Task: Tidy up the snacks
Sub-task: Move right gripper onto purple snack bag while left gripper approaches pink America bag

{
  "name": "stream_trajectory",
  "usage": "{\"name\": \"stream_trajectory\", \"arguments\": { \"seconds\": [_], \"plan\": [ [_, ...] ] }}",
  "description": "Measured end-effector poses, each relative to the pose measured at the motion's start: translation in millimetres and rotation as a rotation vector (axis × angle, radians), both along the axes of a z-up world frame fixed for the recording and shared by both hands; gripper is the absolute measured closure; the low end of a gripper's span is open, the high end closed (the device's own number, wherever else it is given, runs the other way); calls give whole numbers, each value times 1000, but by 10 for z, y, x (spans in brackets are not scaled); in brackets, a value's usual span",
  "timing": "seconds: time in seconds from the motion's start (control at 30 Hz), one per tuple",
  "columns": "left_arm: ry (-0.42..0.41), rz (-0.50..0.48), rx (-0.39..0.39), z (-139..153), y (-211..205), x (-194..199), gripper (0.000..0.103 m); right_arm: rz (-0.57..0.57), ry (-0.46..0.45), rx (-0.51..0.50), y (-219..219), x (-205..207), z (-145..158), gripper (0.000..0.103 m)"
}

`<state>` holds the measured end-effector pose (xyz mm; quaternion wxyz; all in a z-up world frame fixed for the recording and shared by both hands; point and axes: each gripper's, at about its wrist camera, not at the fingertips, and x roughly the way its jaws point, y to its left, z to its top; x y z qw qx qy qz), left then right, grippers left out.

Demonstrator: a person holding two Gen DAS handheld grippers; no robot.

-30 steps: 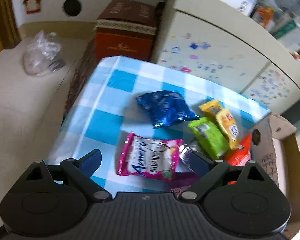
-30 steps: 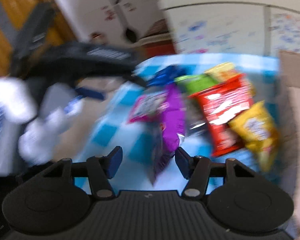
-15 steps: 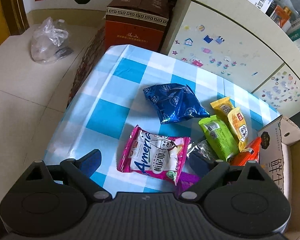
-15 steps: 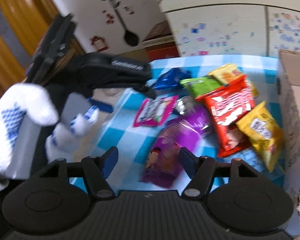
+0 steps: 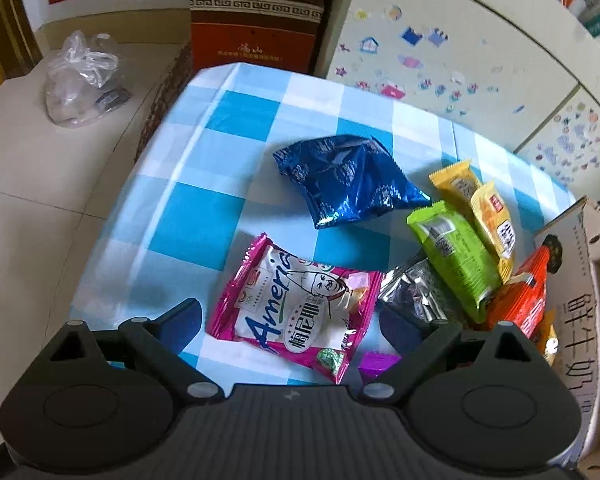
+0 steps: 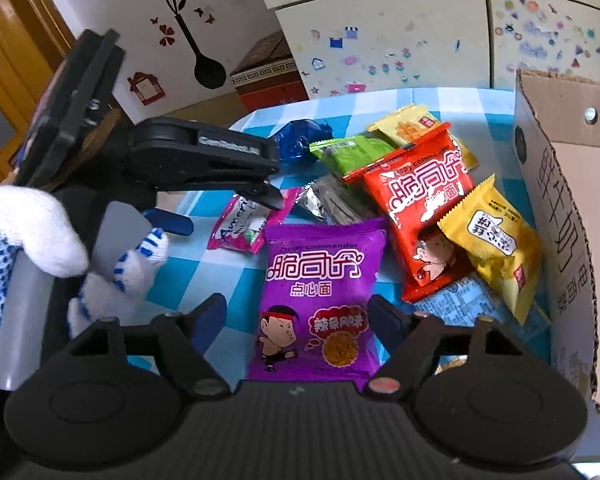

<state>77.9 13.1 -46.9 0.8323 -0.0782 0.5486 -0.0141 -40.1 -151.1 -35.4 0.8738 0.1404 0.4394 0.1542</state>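
Snack packets lie on a blue-checked tablecloth (image 5: 220,152). My right gripper (image 6: 298,320) hovers low over a purple packet (image 6: 316,288) that lies flat between its fingers. The jaws are opening and the pads stand clear of the packet. My left gripper (image 5: 290,322) is open wide just above a pink-and-white packet (image 5: 296,308). From the right wrist view the left gripper (image 6: 240,184) points down at the pink packet (image 6: 240,224). A dark blue packet (image 5: 348,184), a green one (image 5: 456,264), a red one (image 6: 416,196) and a yellow one (image 6: 496,240) lie nearby.
An open cardboard box (image 6: 560,184) stands at the table's right edge, against the packets. A white gloved hand (image 6: 20,232) holds the left gripper. On the floor beyond the table sit a red-brown carton (image 5: 256,28) and a plastic bag (image 5: 80,80). A stickered cabinet (image 5: 440,60) stands behind.
The purple packet hung upright in my right gripper's jaws; now it lies flat on the cloth and the jaws have spread. My left gripper has sunk closer to the pink packet.
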Motion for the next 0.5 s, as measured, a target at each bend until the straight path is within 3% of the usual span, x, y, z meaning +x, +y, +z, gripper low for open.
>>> {"name": "stream_trajectory", "arguments": {
  "seconds": [0.3, 0.5],
  "plan": [
    [19, -15, 23, -225, -45, 91, 0, -9, 29, 2, 35, 40, -70, 20],
    [20, -119, 124, -249, -187, 55, 0, -13, 26, -21, 115, 73, -82, 14]
  ]
}}
